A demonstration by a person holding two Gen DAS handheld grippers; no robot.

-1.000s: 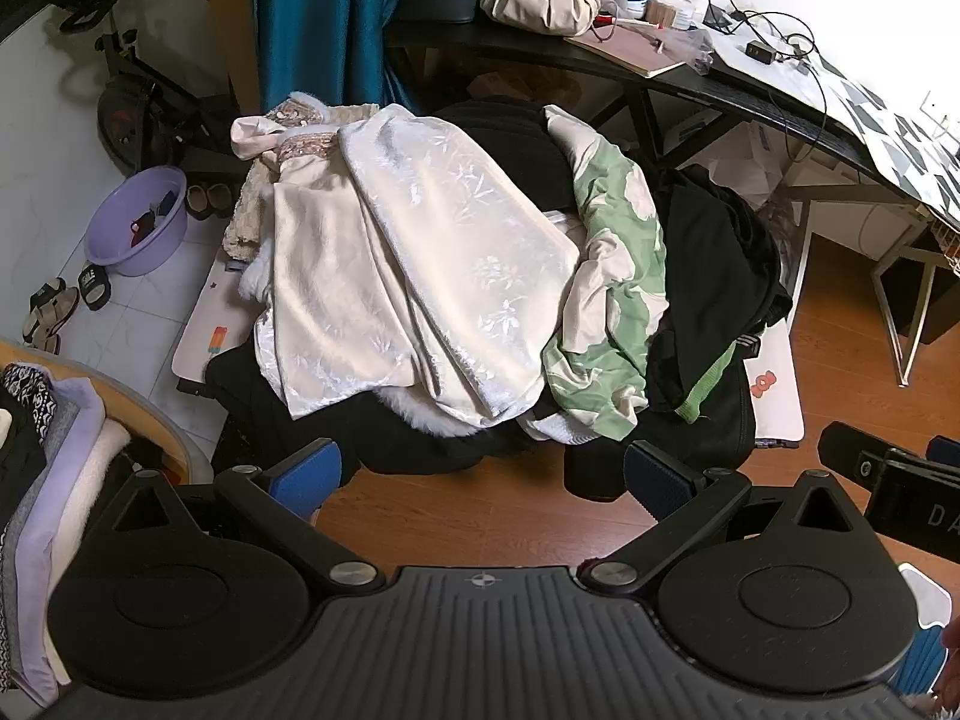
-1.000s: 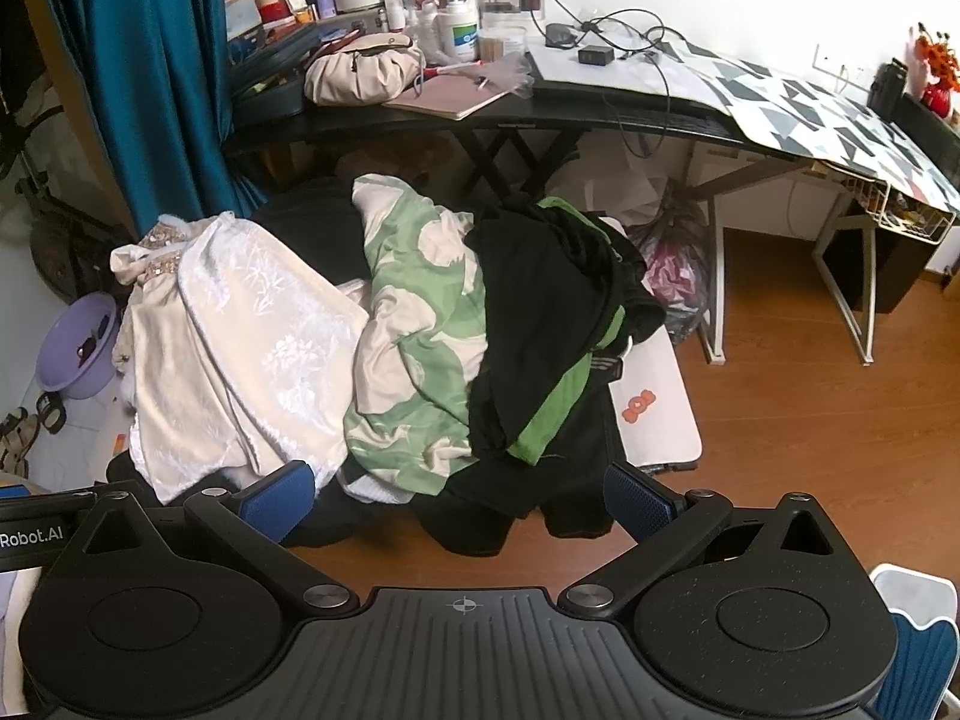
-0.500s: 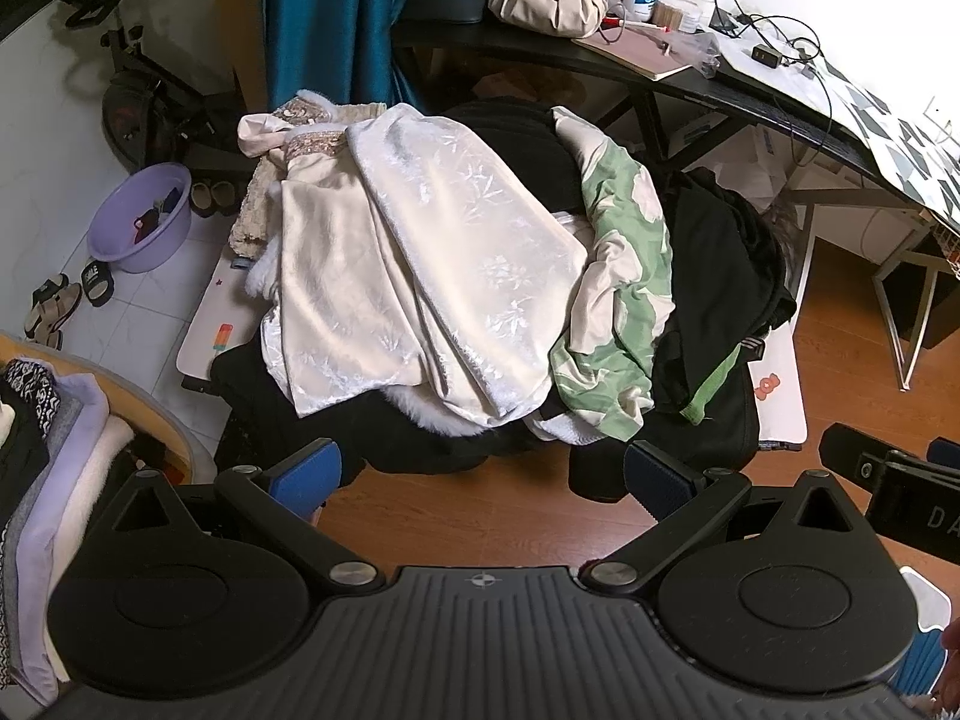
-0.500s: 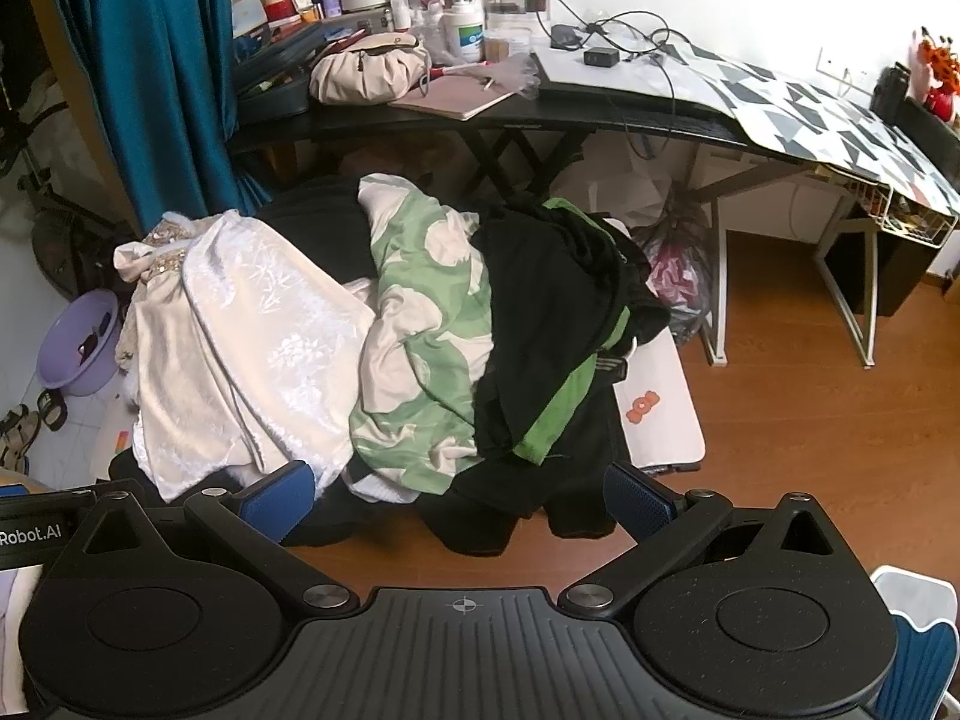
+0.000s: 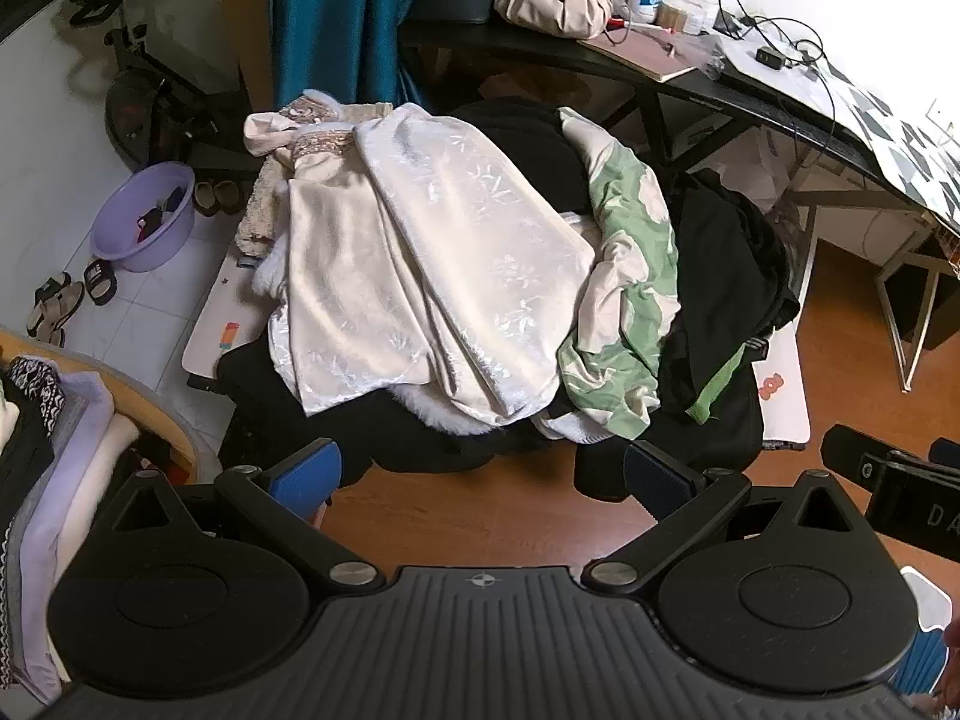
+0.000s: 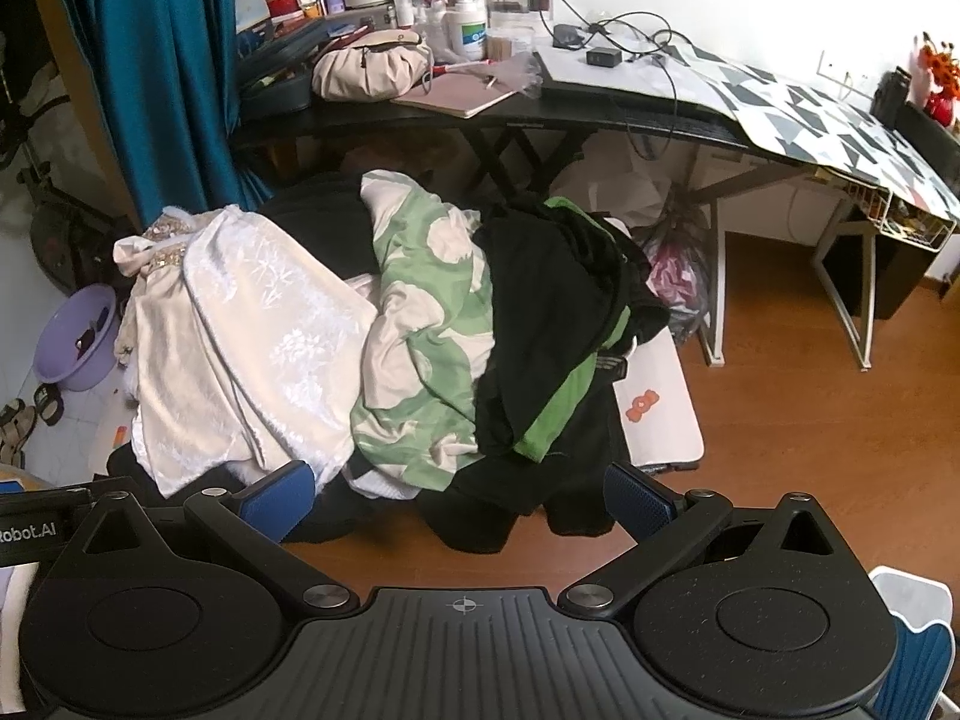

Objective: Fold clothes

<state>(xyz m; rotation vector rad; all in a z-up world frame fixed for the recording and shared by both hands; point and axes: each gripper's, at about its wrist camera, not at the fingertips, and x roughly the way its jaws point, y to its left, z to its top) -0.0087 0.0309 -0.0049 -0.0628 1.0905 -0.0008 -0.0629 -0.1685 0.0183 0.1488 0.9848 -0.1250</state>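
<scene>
Wooden floor (image 5: 456,516) lay beneath a low table (image 6: 660,420) heaped with clothes (image 5: 480,276): a white dress (image 5: 444,252) at ten o'clock, a green-patterned garment (image 6: 432,324) centre, a black top (image 6: 540,312) at two. Both the left gripper (image 5: 480,468) and right gripper (image 6: 459,489) hovered spread wide, grasping nothing, just short of the heap.

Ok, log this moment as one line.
stage: approach | left tongs: open, empty | right tongs: open, empty | clothes pile: unfolded on low table, untouched
</scene>
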